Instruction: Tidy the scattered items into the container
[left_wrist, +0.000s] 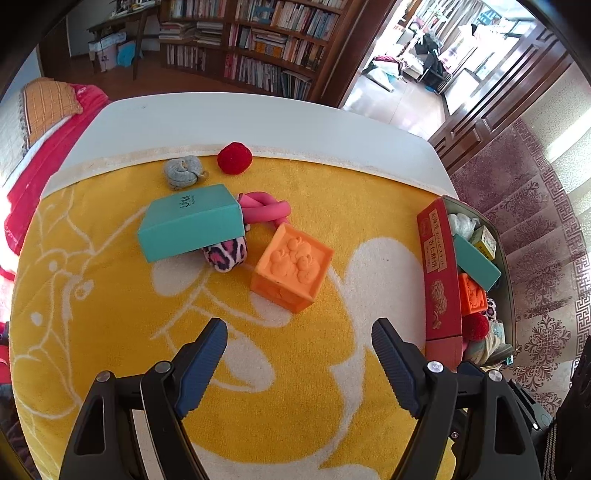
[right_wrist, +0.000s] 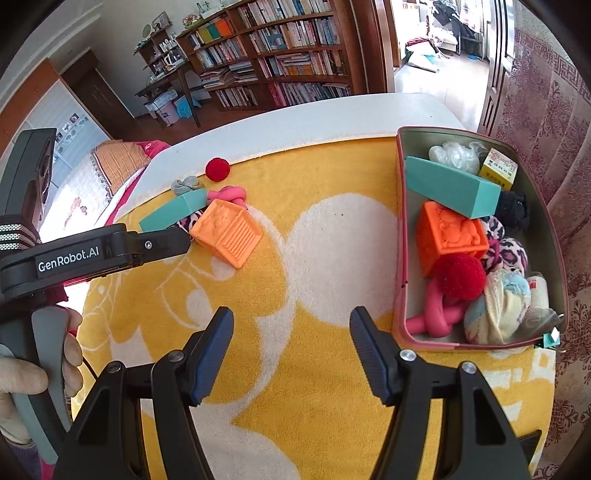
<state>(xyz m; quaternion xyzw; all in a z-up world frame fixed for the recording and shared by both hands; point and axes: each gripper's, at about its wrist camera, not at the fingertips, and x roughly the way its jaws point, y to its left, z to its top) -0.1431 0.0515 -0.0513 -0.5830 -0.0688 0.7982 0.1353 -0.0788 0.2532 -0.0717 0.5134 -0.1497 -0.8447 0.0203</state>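
leopard-print ball half hidden under teal box, pink knotted tube partly behind it

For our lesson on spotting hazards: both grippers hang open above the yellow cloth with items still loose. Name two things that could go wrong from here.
1. The teal box leans on the leopard-print ball and pink knotted tube; lifting it may roll them.
2. The container is already crowded and sits at the table edge; pushing more in could spill it.

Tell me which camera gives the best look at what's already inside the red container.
The right wrist view: it looks down into the red container, showing a teal box, orange cube and red pompom. The left wrist view catches it side-on at the edge, its near wall hiding most contents.
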